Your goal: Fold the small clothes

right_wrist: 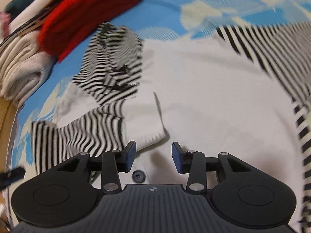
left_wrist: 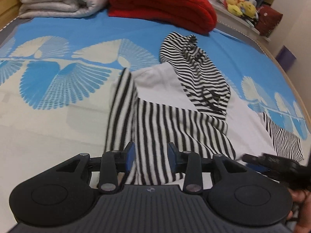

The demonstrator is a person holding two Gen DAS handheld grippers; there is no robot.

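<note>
The bed (left_wrist: 58, 120) is viewed steeply downward and closely from both wrists; the striped garment (left_wrist: 194, 73) and red blanket (right_wrist: 87, 9) are shared.

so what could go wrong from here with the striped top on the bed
1. Both grippers, left and right, are open with nothing pinched, so the folded sleeve could slip back open.
2. The hood lies bunched and crooked; folding over it would probably leave a lump.
3. The button sits just under the right gripper, so a pinch there might snag it.
</note>
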